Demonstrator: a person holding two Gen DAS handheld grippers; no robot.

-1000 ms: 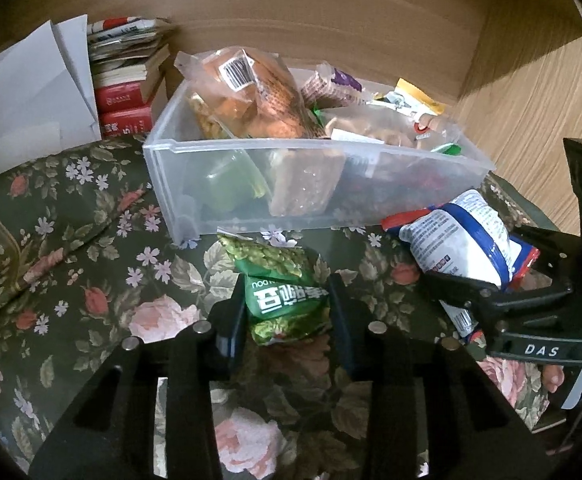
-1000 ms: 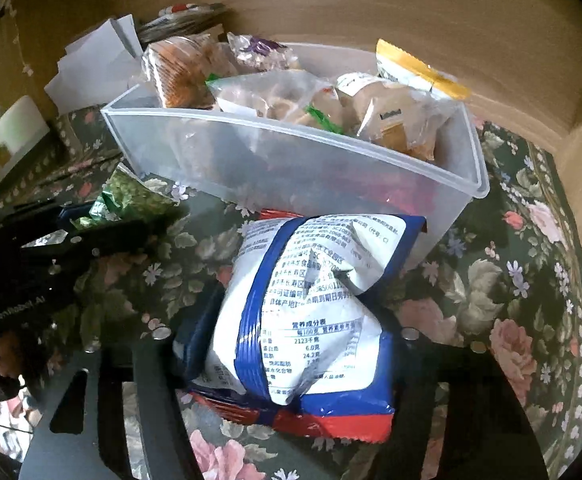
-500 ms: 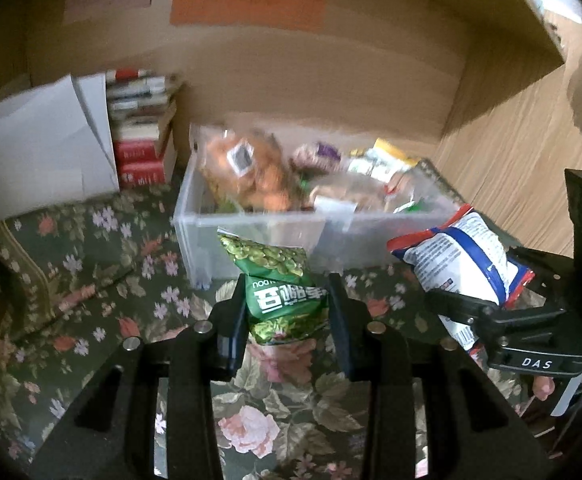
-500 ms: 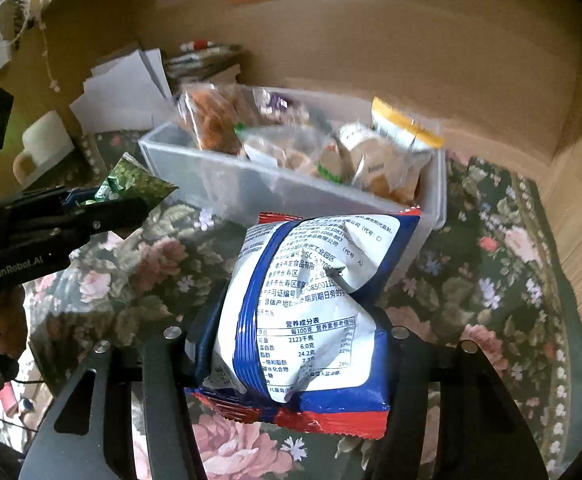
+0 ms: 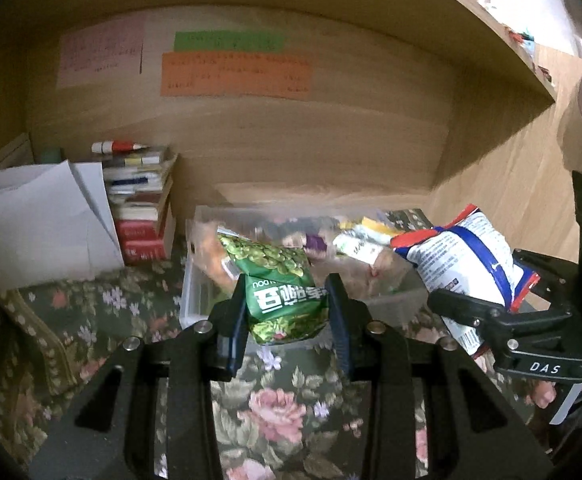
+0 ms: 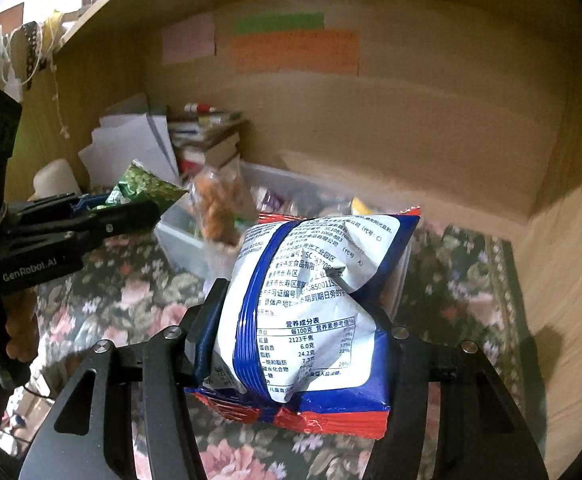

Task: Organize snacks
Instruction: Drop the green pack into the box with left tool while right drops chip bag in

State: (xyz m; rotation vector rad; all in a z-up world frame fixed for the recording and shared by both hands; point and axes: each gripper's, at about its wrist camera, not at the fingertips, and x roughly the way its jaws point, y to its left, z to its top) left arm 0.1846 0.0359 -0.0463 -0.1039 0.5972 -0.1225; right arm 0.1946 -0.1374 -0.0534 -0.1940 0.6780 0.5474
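The left gripper (image 5: 287, 312) has its jaws clamped on a green pea snack packet (image 5: 281, 284), which stands upright between them, held clear of the floral tablecloth (image 5: 275, 404) on the table below. Just ahead of these jaws sits a clear plastic bin (image 5: 195, 304) filled with bagged snacks; the packet's upper part overlaps the bin's near wall in view. Off to the right of the left jaws, the right gripper (image 6: 295, 344) has its jaws squeezed on a puffy blue, white and red chip bag (image 6: 311, 312), its nutrition panel facing the camera, lifted above the cloth. From the right wrist view the bin (image 6: 183, 248) lies ahead and left of the jaws. Beyond the bin, to the left, a stack of books (image 5: 143, 204) and white papers (image 5: 43, 224) stand against the wooden back wall, where coloured notes (image 5: 235, 74) are stuck.
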